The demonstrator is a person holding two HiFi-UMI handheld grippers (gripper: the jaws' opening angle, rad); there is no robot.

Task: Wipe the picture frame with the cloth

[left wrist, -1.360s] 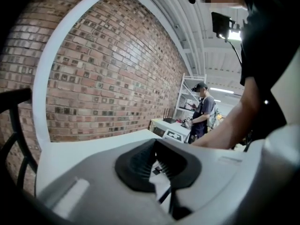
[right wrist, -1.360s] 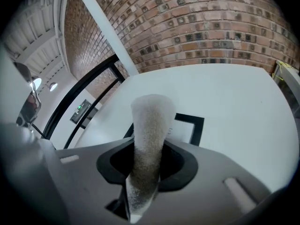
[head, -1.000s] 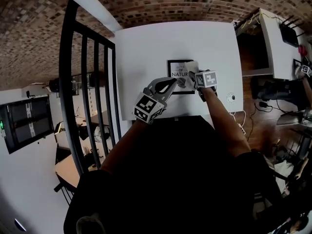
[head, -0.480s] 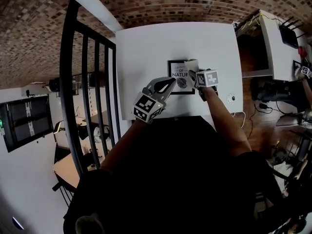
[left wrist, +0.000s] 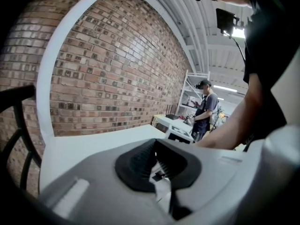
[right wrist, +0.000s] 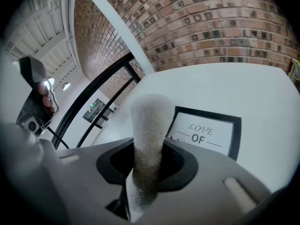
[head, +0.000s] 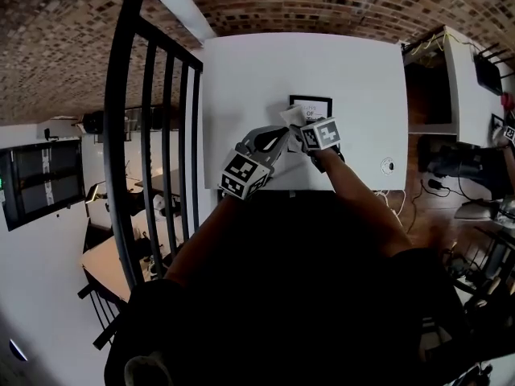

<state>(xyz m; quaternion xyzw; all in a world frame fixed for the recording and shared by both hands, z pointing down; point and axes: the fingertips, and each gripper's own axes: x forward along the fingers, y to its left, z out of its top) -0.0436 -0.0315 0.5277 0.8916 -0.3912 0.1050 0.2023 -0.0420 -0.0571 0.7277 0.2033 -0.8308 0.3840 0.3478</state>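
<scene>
Right gripper (right wrist: 148, 167) clenched on cloth (right wrist: 147, 121). Picture frame (right wrist: 209, 128) flat on table (head: 241, 79), just beyond cloth tip, slightly right. Left gripper (left wrist: 160, 171) closed, empty, near-left of frame. Right hand nearer.

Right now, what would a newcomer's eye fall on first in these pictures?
A black picture frame printed LOVE OF lies flat on the white table. The right gripper has a rolled pale cloth clamped upright by the frame's edge. A brick wall runs behind the table, and a black railing stands at the left of the head view.
</scene>
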